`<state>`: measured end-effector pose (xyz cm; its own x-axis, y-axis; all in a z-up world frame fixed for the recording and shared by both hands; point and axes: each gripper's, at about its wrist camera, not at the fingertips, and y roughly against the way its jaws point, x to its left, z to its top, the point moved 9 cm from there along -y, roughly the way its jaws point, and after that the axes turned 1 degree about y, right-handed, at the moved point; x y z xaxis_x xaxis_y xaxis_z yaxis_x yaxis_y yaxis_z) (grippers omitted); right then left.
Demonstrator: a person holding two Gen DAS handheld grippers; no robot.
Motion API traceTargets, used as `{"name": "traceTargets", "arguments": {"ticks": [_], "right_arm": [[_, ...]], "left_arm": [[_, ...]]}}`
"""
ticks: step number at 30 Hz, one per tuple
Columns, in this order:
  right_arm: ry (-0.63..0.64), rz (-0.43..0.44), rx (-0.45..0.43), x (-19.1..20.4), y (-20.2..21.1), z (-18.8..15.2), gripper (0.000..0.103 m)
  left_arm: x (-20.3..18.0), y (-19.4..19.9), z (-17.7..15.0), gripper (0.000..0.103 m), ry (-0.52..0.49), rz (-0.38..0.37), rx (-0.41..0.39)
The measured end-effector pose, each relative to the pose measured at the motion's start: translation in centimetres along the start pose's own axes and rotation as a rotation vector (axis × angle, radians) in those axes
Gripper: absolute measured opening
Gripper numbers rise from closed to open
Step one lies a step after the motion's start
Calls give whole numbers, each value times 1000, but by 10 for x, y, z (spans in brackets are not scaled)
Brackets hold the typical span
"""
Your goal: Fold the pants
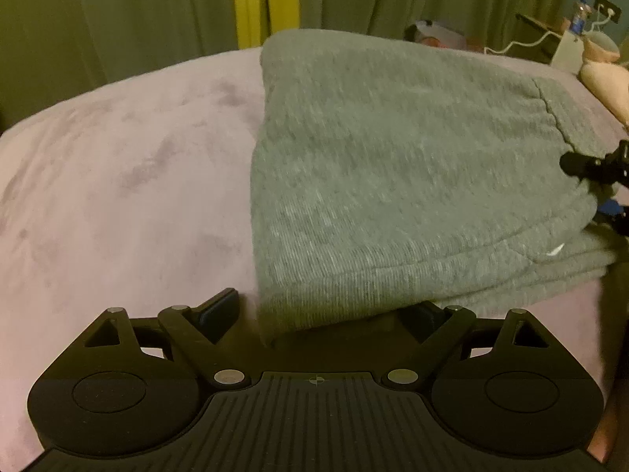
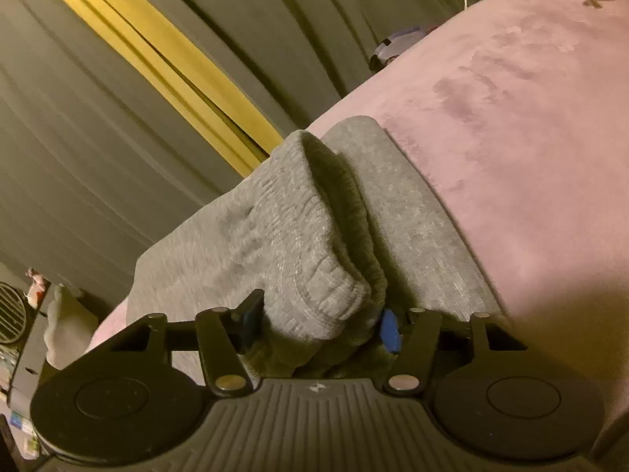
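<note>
Grey knit pants lie folded in layers on a pink bed cover. My left gripper is at the near edge of the pants with its jaws wide apart; the cloth corner drapes between them and hides the right finger. My right gripper has the bunched waistband end of the pants between its fingers and lifts that end above the lower layer. The right gripper also shows in the left wrist view at the pants' right edge.
Green and yellow curtains hang behind the bed. A nightstand with a cable and small items and a pink plush are at the far right. A fan and clutter stand beside the bed.
</note>
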<state>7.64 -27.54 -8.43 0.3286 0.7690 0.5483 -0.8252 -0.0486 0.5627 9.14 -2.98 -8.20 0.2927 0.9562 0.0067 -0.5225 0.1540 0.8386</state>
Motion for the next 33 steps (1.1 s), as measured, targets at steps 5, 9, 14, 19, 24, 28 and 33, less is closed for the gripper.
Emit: {"name": "traceTargets", "arguments": {"ticks": [5,9,14,19,24,28,33], "right_arm": [[70,-32,-5,5,-2,-6,63],[137,-74,-26,12,4,-9,52],[224,-92,-97,34,28,-5,42],[283,-147,-162,36,54,4,42],[223,-268,-5,-4,27,-5,52],[255,-307,-131,0,49,15,77],[446,-379,-201,9,55,19,96]], "left_arm": [[-3,3,0,93,12,-38,-11],[8,-5,-3,80,63,40,15],[13,10,0,41,145,-36,-74],[18,23,4,49,190,-81,-136],[25,17,6,80,184,4,-111],[36,26,5,84,258,6,-117],[37,39,-8,89,310,67,-102]]}}
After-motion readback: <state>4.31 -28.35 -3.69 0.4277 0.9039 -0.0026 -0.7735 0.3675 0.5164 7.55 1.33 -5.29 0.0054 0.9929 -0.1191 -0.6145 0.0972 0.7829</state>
